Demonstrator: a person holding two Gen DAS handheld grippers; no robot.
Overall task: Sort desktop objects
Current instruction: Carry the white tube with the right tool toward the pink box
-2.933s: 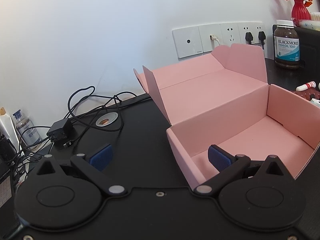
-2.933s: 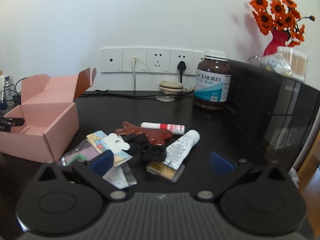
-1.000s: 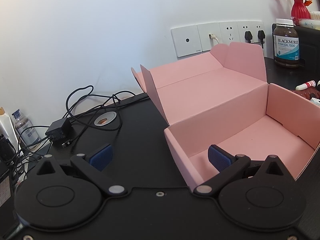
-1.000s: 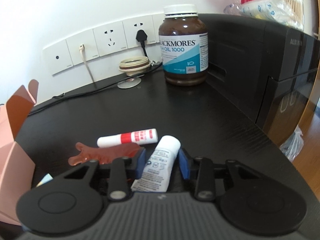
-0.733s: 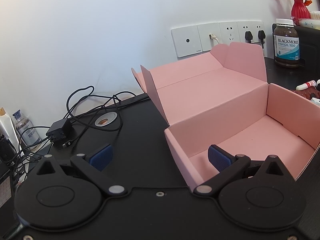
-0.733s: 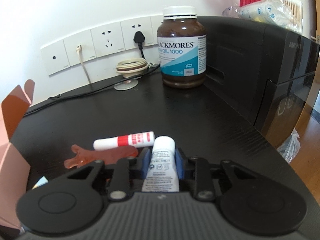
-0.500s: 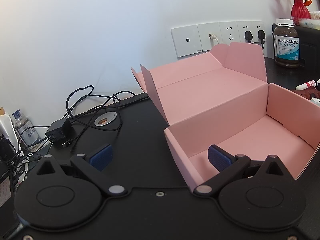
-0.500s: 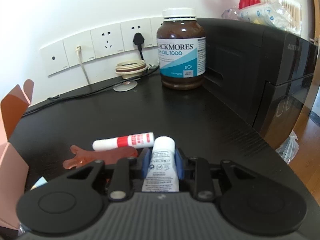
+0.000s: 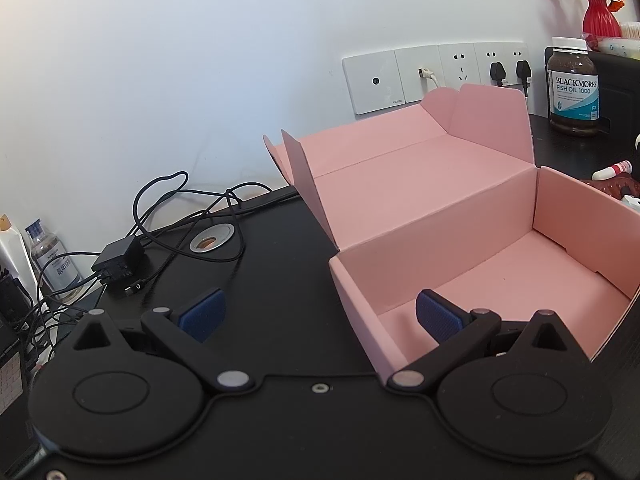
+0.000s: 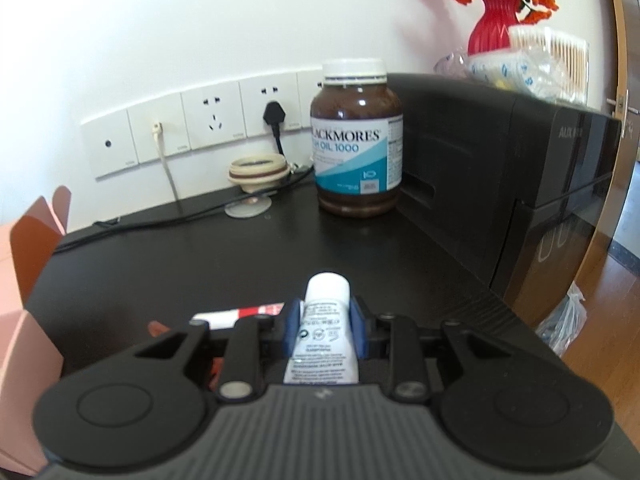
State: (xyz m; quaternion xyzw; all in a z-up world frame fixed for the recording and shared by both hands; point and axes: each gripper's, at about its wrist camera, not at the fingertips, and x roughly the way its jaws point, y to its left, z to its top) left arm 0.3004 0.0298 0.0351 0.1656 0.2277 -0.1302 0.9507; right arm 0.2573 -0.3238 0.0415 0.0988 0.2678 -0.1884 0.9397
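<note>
Right gripper [image 10: 324, 330]: clenched on one white tube [image 10: 325, 330], lifted above the desk [image 10: 360, 248].
Tube axis: along the fingers, cap pointing away.
Left gripper [image 9: 318, 314]: released, straddling the near wall of one pink box [image 9: 500, 208].
Far: one fish-oil jar [image 10: 356, 148].

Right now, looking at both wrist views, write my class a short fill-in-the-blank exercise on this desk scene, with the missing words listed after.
1. The right gripper is shut on a white ____.
2. The left gripper has its jaws ____, straddling the near wall of the pink box.
3. The inside of the pink box is ____.
4. The fish oil bottle has a ____ cap.

Missing words: tube; open; empty; white
</note>
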